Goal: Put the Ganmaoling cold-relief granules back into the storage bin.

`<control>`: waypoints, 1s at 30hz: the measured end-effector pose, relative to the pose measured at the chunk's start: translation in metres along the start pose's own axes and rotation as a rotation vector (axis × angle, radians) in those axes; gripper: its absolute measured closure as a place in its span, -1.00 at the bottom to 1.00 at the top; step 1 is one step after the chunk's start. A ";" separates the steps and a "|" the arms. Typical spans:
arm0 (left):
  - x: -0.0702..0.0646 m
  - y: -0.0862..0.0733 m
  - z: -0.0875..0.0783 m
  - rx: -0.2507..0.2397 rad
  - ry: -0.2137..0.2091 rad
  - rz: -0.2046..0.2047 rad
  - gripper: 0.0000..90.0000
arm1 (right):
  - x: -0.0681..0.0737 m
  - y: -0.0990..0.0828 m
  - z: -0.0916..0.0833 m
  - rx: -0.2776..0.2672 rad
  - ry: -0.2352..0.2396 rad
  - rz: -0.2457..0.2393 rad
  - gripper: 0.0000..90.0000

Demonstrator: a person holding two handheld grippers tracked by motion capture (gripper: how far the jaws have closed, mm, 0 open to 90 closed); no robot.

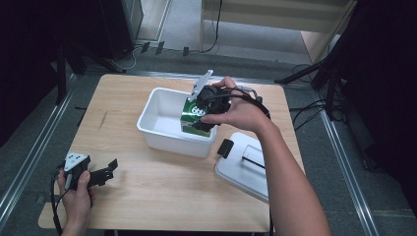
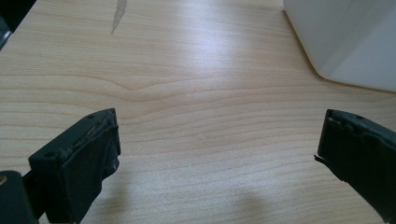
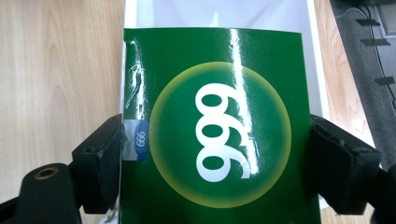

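Note:
A green box (image 1: 192, 116) marked 999 in white is held over the right part of the white bin (image 1: 156, 129). My right gripper (image 1: 204, 118) is shut on it. In the right gripper view both black jaws press on the sides of the green box (image 3: 219, 135), and the bin's white inside (image 3: 215, 14) shows beyond it. At the table's near left my left gripper (image 1: 110, 168) rests low in a hand, open with nothing between its jaws. In the left gripper view its fingertips (image 2: 93, 144) stand wide over bare wood, with a corner of the bin (image 2: 345, 42) at the upper right.
A white lid (image 1: 241, 167) with a black clip and a handle lies on the table to the right of the bin, under my right forearm. The wooden table (image 1: 147, 196) has bare room along its near and left parts. Cables and stand legs lie on the floor around it.

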State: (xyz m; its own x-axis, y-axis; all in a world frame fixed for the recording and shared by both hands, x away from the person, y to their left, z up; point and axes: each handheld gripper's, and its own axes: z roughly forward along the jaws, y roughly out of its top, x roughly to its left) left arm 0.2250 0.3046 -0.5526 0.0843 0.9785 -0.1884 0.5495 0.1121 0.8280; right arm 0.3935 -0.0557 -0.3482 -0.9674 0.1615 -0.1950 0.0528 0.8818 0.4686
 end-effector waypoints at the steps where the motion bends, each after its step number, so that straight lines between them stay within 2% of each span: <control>1: 0.000 0.000 0.000 0.000 0.000 0.000 -1.00 | -0.001 -0.001 0.002 -0.002 -0.006 -0.003 -0.64; 6: 0.000 0.000 0.000 0.000 0.000 0.000 -1.00 | -0.004 -0.008 0.014 0.013 -0.013 0.005 -0.64; 13: 0.000 0.000 0.000 0.003 -0.004 -0.001 -1.00 | -0.006 -0.014 0.031 0.022 0.004 0.012 -0.64; 18: 0.000 0.000 -0.001 -0.003 -0.012 0.002 -1.00 | -0.006 -0.015 0.045 0.047 -0.002 -0.006 -0.64; 21: 0.000 0.000 -0.001 -0.006 -0.014 -0.001 -1.00 | -0.006 -0.015 0.051 0.048 0.017 -0.003 -0.64; 30: 0.001 0.000 -0.001 -0.006 -0.017 -0.001 -1.00 | -0.008 -0.020 0.069 0.085 0.029 0.002 -0.65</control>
State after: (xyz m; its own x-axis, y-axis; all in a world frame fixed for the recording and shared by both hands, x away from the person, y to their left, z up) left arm 0.2244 0.3056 -0.5526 0.0977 0.9753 -0.1983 0.5446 0.1144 0.8309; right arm 0.4174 -0.0435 -0.4156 -0.9739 0.1518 -0.1686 0.0745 0.9159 0.3944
